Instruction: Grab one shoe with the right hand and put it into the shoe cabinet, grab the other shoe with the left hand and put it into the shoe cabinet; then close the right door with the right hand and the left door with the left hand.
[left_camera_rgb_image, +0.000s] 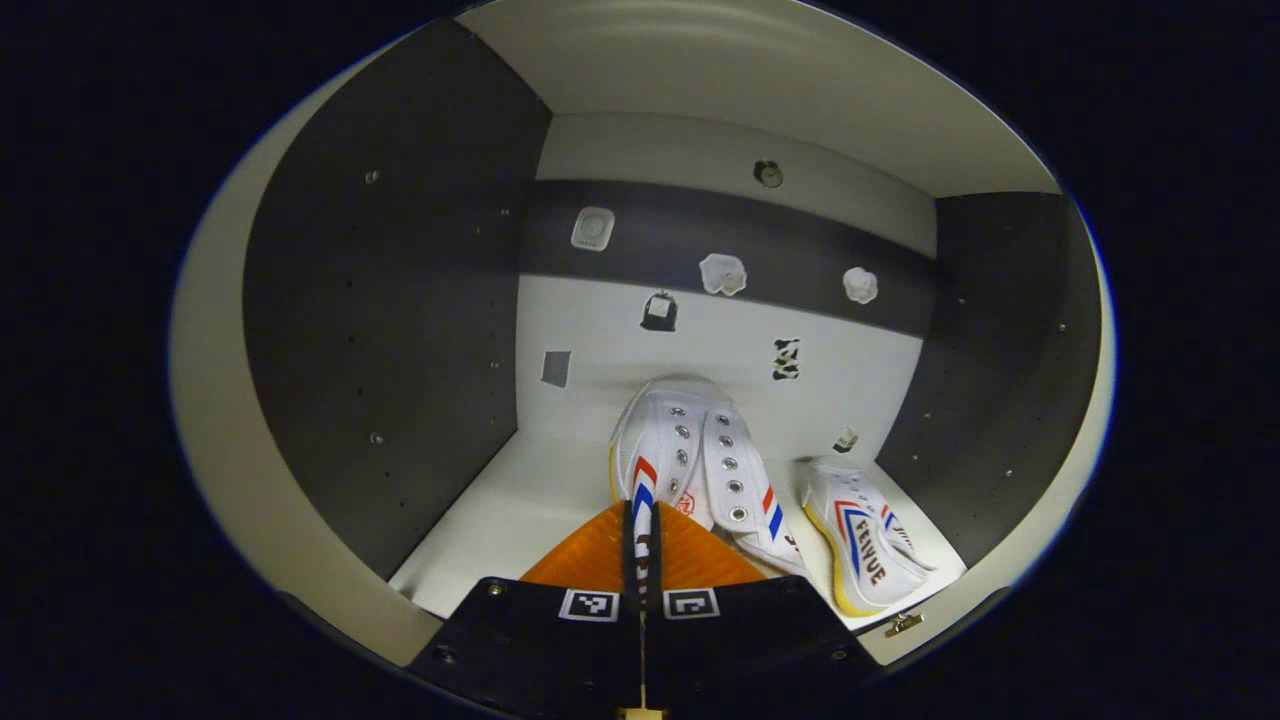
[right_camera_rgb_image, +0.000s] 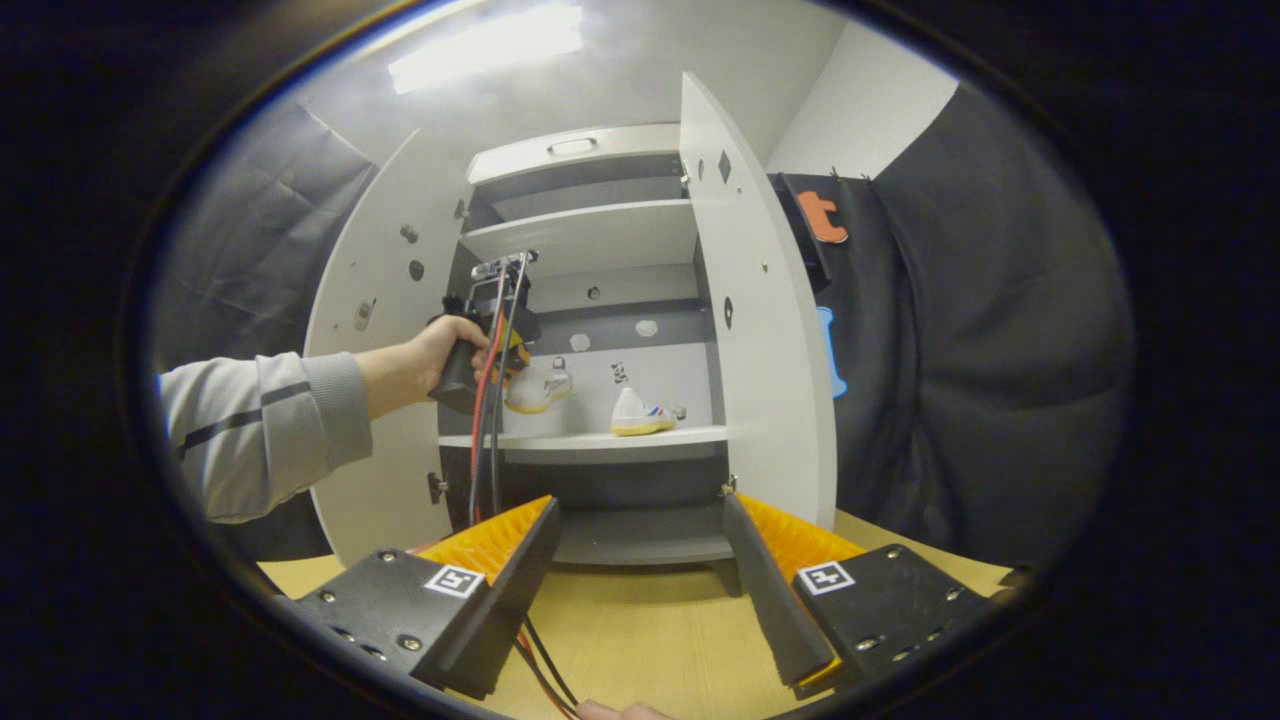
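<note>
My left gripper (left_camera_rgb_image: 641, 522) is shut on the edge of a white lace-up shoe (left_camera_rgb_image: 690, 450) with red and blue stripes, held inside the cabinet's middle compartment. A matching second shoe (left_camera_rgb_image: 865, 545) lies on the white shelf (left_camera_rgb_image: 490, 510) to its right, near the front edge. In the right gripper view, a person's hand holds the left gripper (right_camera_rgb_image: 512, 362) with the held shoe (right_camera_rgb_image: 535, 388) a little above the shelf (right_camera_rgb_image: 600, 440), and the second shoe (right_camera_rgb_image: 640, 415) rests on it. My right gripper (right_camera_rgb_image: 640, 560) hangs open over the wooden table (right_camera_rgb_image: 640, 620), well short of the cabinet.
Both cabinet doors stand open: the left door (right_camera_rgb_image: 380, 300) behind the person's grey sleeve (right_camera_rgb_image: 260, 420), the right door (right_camera_rgb_image: 760, 330) swung out toward me. Dark side walls (left_camera_rgb_image: 380, 330) bound the compartment. Cables (right_camera_rgb_image: 485, 440) hang down from the left gripper.
</note>
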